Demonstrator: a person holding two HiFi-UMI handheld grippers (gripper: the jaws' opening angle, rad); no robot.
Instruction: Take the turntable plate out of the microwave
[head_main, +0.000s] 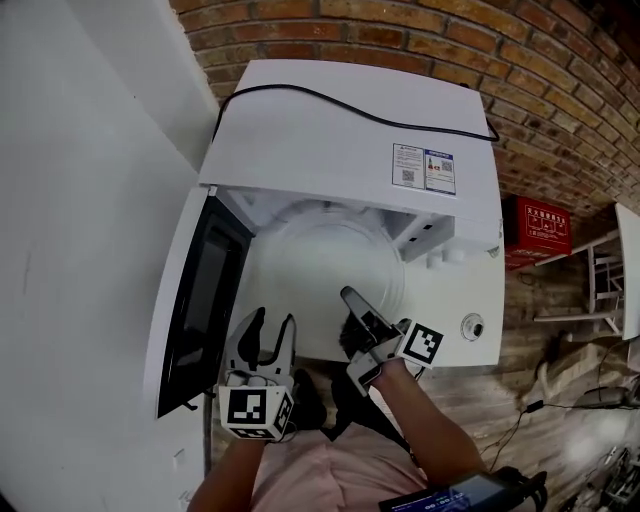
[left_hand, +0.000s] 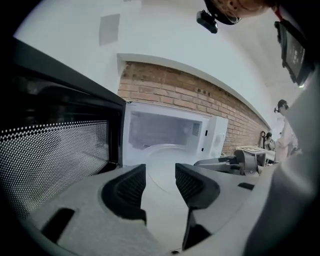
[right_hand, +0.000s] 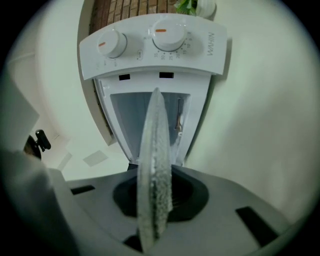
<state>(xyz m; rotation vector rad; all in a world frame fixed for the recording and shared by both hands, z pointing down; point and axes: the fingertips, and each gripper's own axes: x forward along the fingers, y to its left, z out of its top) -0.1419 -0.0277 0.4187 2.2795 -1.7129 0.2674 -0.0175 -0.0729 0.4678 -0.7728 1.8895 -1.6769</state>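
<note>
The white microwave (head_main: 350, 130) stands with its door (head_main: 205, 290) swung open to the left. The clear glass turntable plate (head_main: 320, 270) lies level, reaching out of the cavity's mouth. My right gripper (head_main: 352, 302) is shut on the plate's near rim; in the right gripper view the plate (right_hand: 155, 160) runs edge-on between the jaws, with the control panel (right_hand: 155, 42) behind. My left gripper (head_main: 270, 328) is open just left of the plate's near edge, nothing between its fingers. In the left gripper view the plate (left_hand: 162, 157) lies ahead of the left gripper (left_hand: 160, 182).
A black cable (head_main: 400, 115) crosses the microwave's top. Behind is a brick wall (head_main: 450, 40), at the left a white wall (head_main: 80, 200). A red box (head_main: 542, 228) and white furniture (head_main: 605, 280) stand on the wooden floor at the right.
</note>
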